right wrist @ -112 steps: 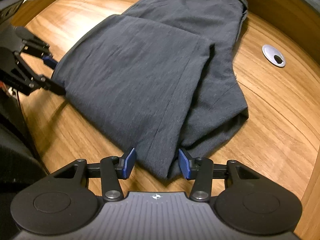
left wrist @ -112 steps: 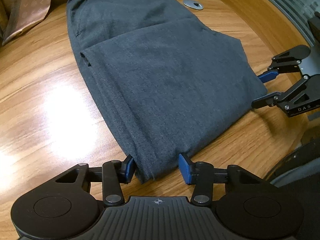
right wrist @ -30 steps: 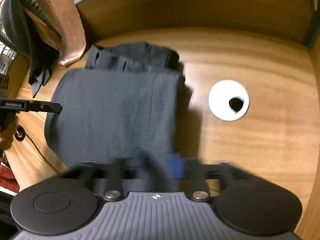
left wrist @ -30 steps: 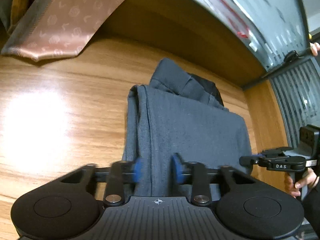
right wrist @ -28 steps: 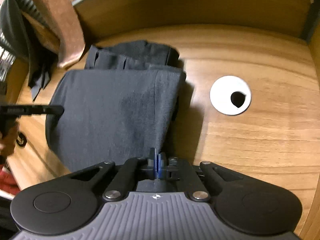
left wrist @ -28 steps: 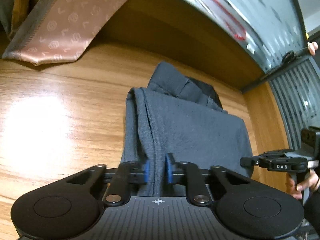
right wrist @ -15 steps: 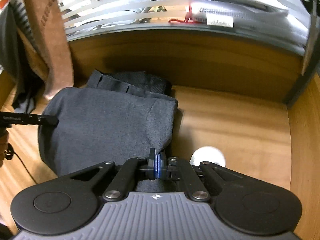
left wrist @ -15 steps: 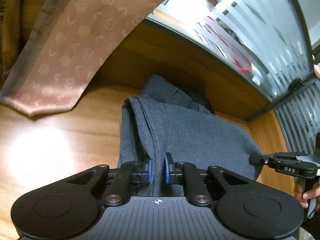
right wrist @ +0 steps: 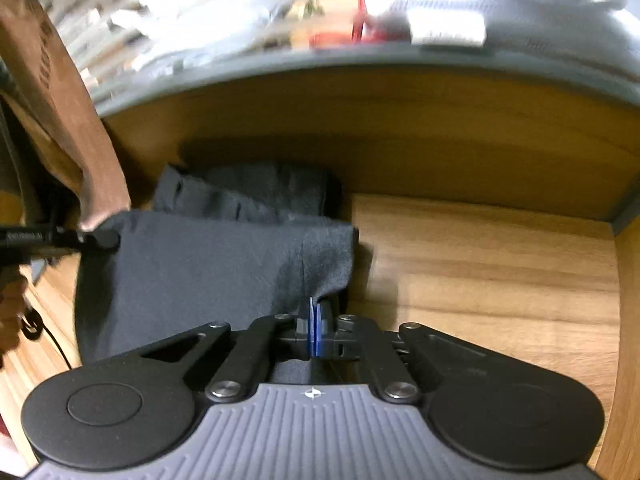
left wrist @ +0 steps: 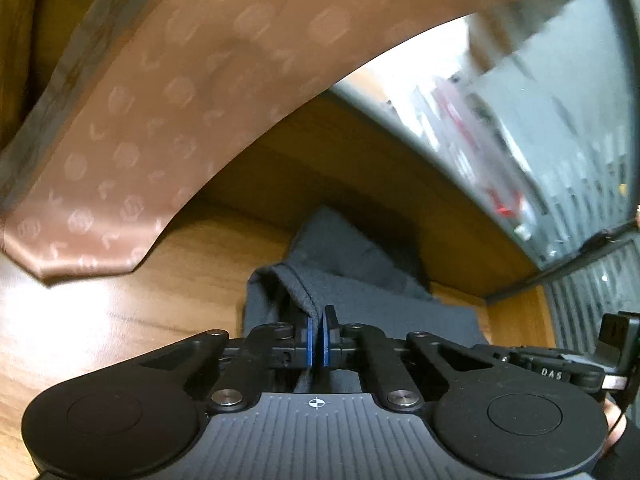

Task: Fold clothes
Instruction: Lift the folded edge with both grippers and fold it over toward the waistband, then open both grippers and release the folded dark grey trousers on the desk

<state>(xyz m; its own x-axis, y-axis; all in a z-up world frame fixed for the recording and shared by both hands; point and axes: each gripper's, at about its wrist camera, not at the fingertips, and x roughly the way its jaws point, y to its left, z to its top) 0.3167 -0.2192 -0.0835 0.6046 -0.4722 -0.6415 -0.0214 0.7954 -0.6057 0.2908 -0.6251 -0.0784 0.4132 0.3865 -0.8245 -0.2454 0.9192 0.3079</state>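
At the far left of the left wrist view a brown patterned scarf (left wrist: 132, 152) is seen hanging over the wooden desk (left wrist: 120, 300), its pointed end just above the bare boards. The left claw (left wrist: 318, 340) is held low and level, pointed toward the wooden back panel (left wrist: 360, 184), and is pinched onto a raised hem of the dark grey trousers (left wrist: 360, 304), the blue pads nearly together with cloth between them. The trousers are folded and are lying at the rear of the desk, close against the panel. To the right, the right claw (right wrist: 314, 330) is likewise held level and is clamped tight on the opposite lifted corner of the trousers (right wrist: 208, 272), so that the near edge is held off the desk between both claws. Open desk (right wrist: 500, 280) is left to the right of the garment, bounded by the back panel (right wrist: 400, 128) and a side wall (right wrist: 626, 320).
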